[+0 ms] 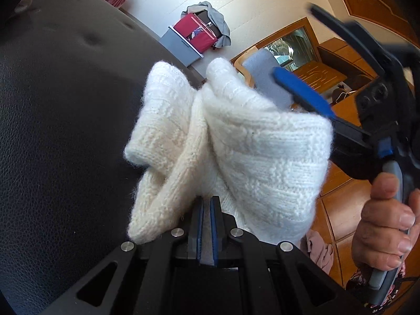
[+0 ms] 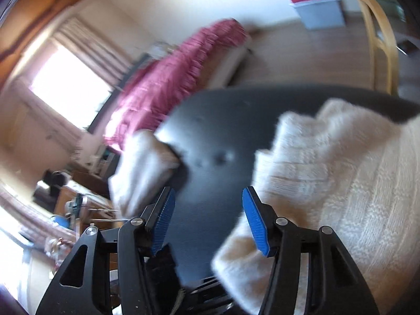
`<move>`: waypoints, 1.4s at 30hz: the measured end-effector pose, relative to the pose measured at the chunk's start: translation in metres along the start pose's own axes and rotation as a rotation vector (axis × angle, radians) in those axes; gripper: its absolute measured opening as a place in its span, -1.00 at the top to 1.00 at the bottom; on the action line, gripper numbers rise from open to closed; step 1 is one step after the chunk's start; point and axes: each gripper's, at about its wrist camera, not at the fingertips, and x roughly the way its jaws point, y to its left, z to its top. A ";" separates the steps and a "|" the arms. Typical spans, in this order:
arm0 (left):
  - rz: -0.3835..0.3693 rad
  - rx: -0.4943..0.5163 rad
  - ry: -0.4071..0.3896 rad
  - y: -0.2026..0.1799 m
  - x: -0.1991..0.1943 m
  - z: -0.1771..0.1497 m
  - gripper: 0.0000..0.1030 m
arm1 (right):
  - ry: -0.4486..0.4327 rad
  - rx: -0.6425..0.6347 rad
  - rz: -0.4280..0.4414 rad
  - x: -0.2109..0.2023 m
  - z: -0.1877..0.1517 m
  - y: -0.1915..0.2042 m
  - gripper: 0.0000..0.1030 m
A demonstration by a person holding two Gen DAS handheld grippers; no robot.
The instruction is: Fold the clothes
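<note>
A fluffy white knit sweater [image 1: 249, 152] hangs bunched over the black leather surface [image 1: 57, 131]. My left gripper [image 1: 207, 200] is shut on a fold of it at the bottom of the left wrist view. My right gripper [image 1: 294, 39] is open, held in a person's hand [image 1: 386, 223], and one blue pad rests against the sweater's far side. In the blurred right wrist view the right gripper [image 2: 208, 194] stands open over the black surface [image 2: 223, 131] with nothing between its fingers. The sweater [image 2: 341, 183] lies against its right finger, and another part [image 2: 141, 168] hangs at the left.
A grey box with red items and grey cloth [image 1: 199, 34] stands on the floor beyond. A wooden chair [image 2: 380, 39], wooden furniture [image 1: 323, 73], a bed with a pink ruffled cover [image 2: 170, 78] and a bright window [image 2: 68, 84] surround the surface. Pink cloth [image 1: 320, 249] lies on the wooden floor.
</note>
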 end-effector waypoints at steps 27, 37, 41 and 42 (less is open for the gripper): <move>-0.057 -0.045 -0.470 0.028 -0.091 -0.001 0.70 | -0.069 -0.490 -0.333 0.014 -0.092 0.012 0.56; 0.180 0.465 -0.304 -0.108 -0.048 0.023 0.65 | -0.232 -0.313 -0.374 -0.080 -0.089 -0.041 0.56; 0.391 0.473 -0.161 -0.093 -0.001 0.043 0.65 | -0.168 -0.329 -0.317 -0.072 -0.107 -0.042 0.56; 0.430 0.438 -0.142 -0.082 0.003 0.046 0.65 | -0.152 -0.342 -0.308 -0.070 -0.112 -0.041 0.56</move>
